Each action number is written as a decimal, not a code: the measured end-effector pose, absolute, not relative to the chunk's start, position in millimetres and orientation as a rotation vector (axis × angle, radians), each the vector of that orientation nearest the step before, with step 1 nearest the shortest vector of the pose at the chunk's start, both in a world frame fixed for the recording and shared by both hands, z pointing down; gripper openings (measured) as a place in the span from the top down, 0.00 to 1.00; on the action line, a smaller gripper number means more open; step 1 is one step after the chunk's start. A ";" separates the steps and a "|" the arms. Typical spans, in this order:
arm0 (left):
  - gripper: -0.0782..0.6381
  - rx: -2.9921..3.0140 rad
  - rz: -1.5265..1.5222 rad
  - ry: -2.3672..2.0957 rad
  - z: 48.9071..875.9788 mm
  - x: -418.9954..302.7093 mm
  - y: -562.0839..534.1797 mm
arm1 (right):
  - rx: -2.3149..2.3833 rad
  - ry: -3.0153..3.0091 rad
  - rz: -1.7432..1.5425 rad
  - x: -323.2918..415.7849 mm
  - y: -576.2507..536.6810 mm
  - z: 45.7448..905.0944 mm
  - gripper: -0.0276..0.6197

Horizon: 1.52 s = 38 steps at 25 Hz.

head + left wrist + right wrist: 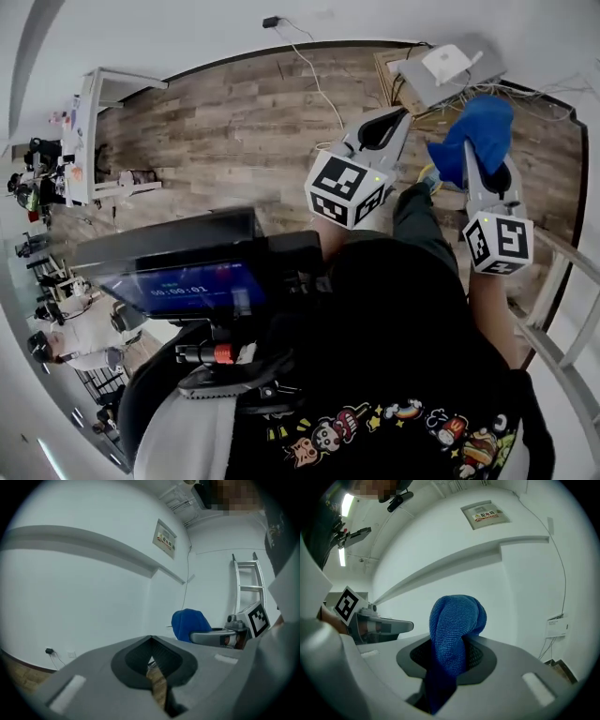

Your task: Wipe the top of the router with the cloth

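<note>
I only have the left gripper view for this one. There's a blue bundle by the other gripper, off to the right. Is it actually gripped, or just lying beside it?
Observer: Gripped. In the right gripper view the right gripper has its jaws shut on the blue cloth, which bulges out past their tips.
Operator: And the router? It's not in my view.
Observer: The head view shows the white router on a grey slab ahead of the right gripper. The cloth is held short of it, not touching.

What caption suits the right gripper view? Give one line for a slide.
Right gripper shut on a bunched blue cloth, pointing at a white wall, left gripper beside it.
</note>
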<state>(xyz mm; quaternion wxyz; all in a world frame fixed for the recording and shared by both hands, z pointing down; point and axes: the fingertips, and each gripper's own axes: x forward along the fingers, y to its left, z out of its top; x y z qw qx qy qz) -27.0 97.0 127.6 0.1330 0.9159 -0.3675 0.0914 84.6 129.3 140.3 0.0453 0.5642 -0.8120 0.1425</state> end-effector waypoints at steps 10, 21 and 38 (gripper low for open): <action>0.89 2.662 0.315 -1.130 125.2 -1.9 -65.2 | 1.753 -2.426 0.523 142.7 -24.8 160.1 0.75; 0.89 2.771 0.329 -0.743 146.8 -9.6 -175.1 | 2.039 -2.114 0.557 117.0 -89.6 181.4 0.75; 0.89 2.848 0.466 -0.429 289.7 44.4 -226.9 | 2.162 -1.892 0.702 104.2 -130.7 321.7 0.75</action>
